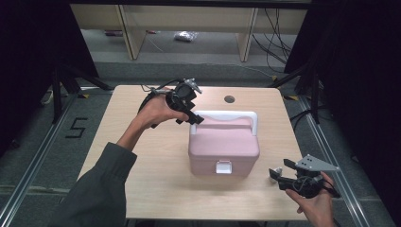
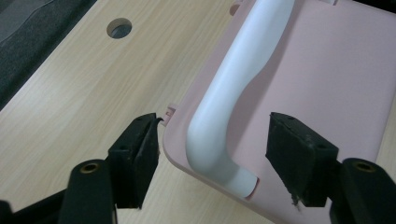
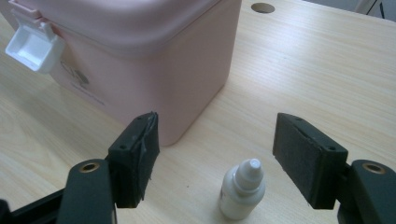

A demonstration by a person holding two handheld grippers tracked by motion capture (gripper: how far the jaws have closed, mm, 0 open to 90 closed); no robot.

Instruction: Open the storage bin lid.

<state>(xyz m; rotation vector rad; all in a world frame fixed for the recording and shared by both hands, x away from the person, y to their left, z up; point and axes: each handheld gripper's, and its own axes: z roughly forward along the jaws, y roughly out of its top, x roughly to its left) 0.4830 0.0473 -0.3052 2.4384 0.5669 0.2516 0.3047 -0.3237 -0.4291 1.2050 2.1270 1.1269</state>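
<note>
Left gripper [image 2: 212,158] jaws apart around white handle [image 2: 233,93] — pink box [image 1: 223,147], right gripper [image 3: 215,158] open over dropper bottle [image 3: 242,189]

High view overlooks table; gripper views share the pink box [image 1: 223,149] close-up.

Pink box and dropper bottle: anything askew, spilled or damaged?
Nothing stands out. The pink box sits flat with its lid shut and white handle folded down; the small white bottle stands upright and capped, no spill.

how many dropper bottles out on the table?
1. A small white dropper bottle stands upright on the table between the open right tongs, beside the pink box. The closed box may hide more.
</note>
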